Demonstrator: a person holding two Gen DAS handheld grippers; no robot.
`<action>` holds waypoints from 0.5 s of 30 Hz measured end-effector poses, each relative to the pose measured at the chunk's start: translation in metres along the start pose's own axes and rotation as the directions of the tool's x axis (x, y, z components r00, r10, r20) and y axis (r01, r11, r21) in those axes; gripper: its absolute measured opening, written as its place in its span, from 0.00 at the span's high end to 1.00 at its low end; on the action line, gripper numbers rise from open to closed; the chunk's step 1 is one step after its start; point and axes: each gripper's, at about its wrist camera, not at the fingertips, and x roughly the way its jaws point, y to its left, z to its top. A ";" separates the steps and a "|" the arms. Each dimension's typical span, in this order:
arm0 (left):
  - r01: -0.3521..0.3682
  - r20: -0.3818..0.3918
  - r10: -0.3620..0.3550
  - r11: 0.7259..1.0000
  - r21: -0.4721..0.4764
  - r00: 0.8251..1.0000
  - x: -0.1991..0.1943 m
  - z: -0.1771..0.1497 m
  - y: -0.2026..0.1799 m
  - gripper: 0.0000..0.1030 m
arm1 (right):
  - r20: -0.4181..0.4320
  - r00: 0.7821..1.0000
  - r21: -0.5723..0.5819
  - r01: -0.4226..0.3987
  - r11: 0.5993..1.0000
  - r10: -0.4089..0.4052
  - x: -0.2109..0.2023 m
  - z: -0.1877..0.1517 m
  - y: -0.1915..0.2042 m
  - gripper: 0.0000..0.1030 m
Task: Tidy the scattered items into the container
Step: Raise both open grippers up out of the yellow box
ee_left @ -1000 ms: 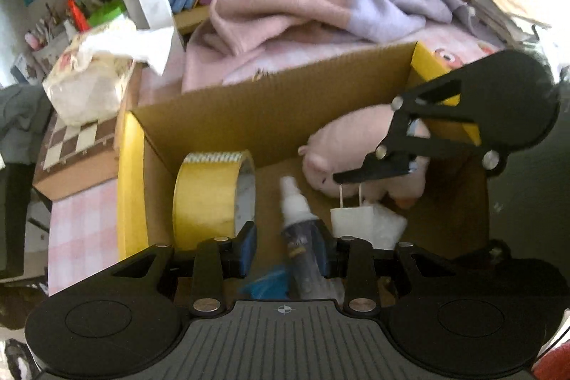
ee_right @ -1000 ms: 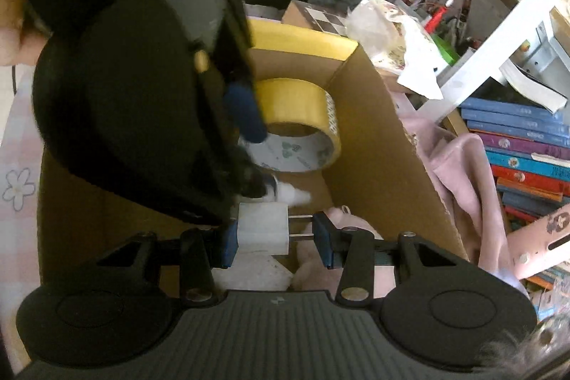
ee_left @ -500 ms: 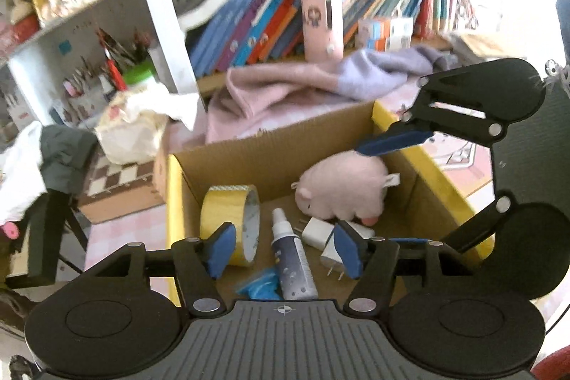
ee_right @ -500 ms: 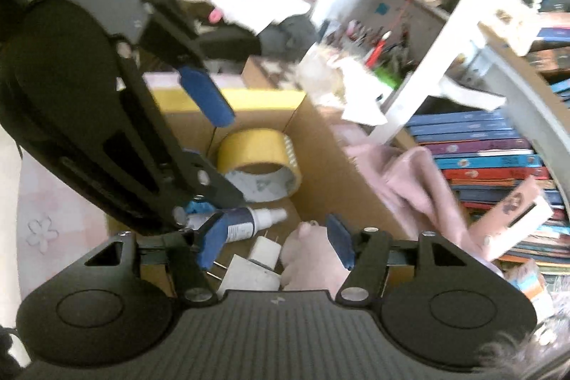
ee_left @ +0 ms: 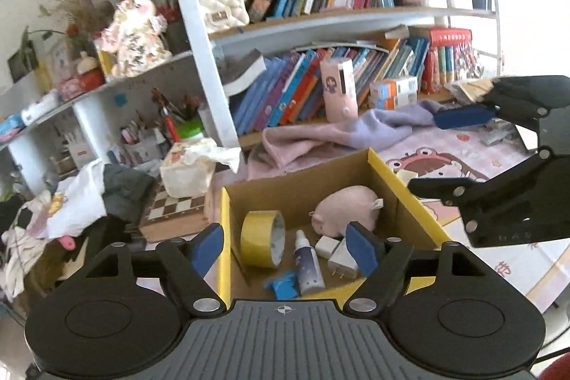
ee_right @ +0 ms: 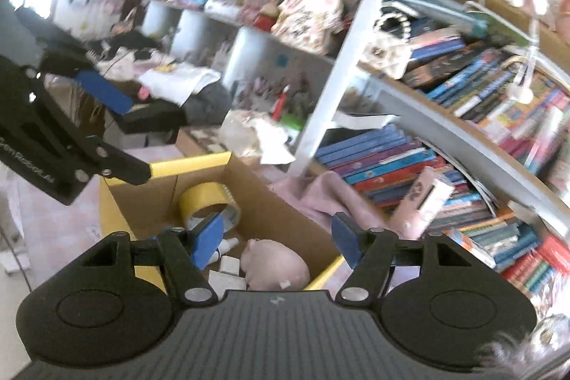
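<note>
bookshelf (ee_left: 320, 24) behind | cardboard box (ee_left: 302, 180) held tape roll (ee_left: 262, 237), pink plush pig (ee_left: 347, 209) | left gripper (ee_left: 285, 248) jaws just spread, empty | right gripper (ee_right: 276, 237) jaws apart, empty

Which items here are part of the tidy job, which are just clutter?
Job:
- brown cardboard box with yellow flaps
- yellow tape roll
- pink plush pig
- small dark spray bottle
- white plug adapters
- blue scrap

Lying about:
- pink-lilac towel
- tissue pack
- checkered board box
- shelf books
</note>
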 end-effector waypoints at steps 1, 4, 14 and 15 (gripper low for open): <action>-0.008 0.007 0.008 1.000 -0.014 1.000 -0.007 -0.004 -0.001 0.23 | 0.005 1.000 0.025 0.014 1.000 -0.014 -0.008 -0.002 0.001 0.36; -0.026 0.013 0.027 0.997 -0.068 1.000 -0.024 -0.016 -0.003 0.23 | 0.010 0.998 0.106 0.054 0.993 -0.055 -0.030 -0.008 0.004 0.37; -0.044 -0.032 0.038 0.970 -0.238 0.999 -0.062 -0.063 -0.013 0.22 | -0.074 0.995 0.284 0.090 0.954 -0.072 -0.085 -0.041 0.034 0.37; -0.042 -0.041 0.032 0.966 -0.254 0.999 -0.064 -0.068 -0.015 0.22 | -0.086 0.994 0.290 0.088 0.953 -0.066 -0.089 -0.046 0.039 0.37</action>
